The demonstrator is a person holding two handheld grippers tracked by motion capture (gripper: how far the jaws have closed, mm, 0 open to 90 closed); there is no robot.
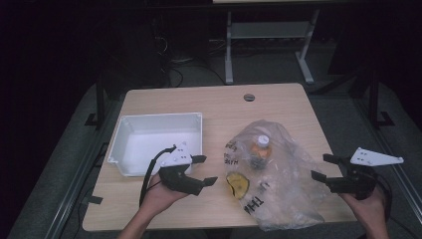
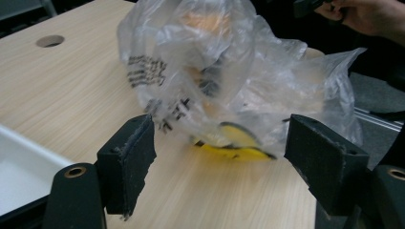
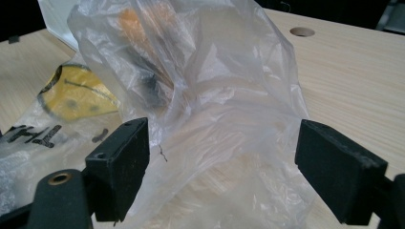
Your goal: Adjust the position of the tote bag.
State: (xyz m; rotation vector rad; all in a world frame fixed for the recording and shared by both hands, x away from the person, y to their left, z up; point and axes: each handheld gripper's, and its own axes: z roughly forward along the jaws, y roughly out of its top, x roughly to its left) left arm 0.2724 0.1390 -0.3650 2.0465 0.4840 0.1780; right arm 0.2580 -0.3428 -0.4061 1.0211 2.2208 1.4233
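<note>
Light wood-grain table [image 1: 278, 107]: white rectangular plastic bin [image 1: 157, 142] at left; crumpled clear plastic bag [image 1: 278, 169] with black lettering at centre-right, enclosing an orange-capped bottle [image 1: 261, 148] and a yellow-black disc [image 1: 238, 184]. Left gripper [image 1: 205, 170] hovers between bin and bag, released, nothing between its jaws. Right gripper [image 1: 326, 167] level at the bag's right edge, spread wide, film between its pads, unpinched.

White bin [image 1: 130, 149] on wooden table [image 1: 278, 102], left side; cable hole [image 1: 249, 97] far edge.

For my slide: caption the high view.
Two open hand-held grippers flank a clear plastic bag beside a white bin.
</note>
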